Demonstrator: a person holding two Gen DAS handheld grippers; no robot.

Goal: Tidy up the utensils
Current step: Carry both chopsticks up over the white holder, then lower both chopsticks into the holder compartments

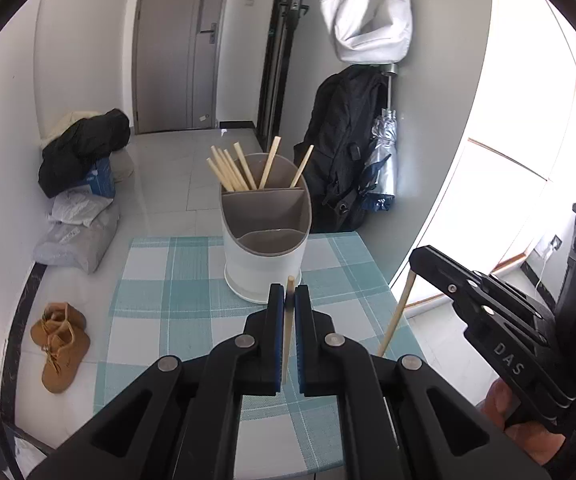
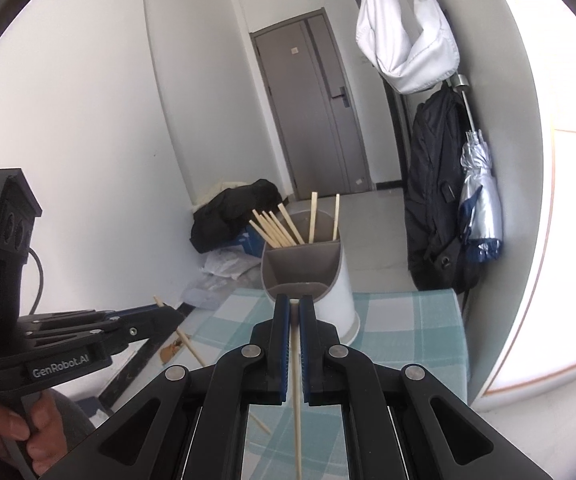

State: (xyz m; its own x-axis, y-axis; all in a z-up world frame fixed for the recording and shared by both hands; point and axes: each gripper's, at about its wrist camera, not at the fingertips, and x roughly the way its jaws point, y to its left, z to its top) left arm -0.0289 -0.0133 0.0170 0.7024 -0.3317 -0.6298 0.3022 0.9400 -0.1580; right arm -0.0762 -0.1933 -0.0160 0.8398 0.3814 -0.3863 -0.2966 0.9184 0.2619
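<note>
A white utensil holder (image 1: 264, 256) with grey compartments stands at the far edge of the checked table (image 1: 160, 304); several wooden chopsticks (image 1: 232, 172) lean in its back compartment. My left gripper (image 1: 288, 300) is shut on a chopstick (image 1: 286, 344), just short of the holder. In the left wrist view my right gripper (image 1: 416, 260) comes in from the right, holding another chopstick (image 1: 396, 316). In the right wrist view my right gripper (image 2: 294, 312) is shut on its chopstick (image 2: 296, 392) before the holder (image 2: 320, 280), and my left gripper (image 2: 172, 314) shows at the left with its chopstick (image 2: 186, 342).
Past the table on the floor lie a dark jacket (image 1: 84, 144) on bags and a pair of tan boots (image 1: 60, 344). A black backpack (image 1: 344, 160) and a folded umbrella (image 1: 384, 148) hang on the right wall. A hand (image 2: 36, 436) grips the left tool.
</note>
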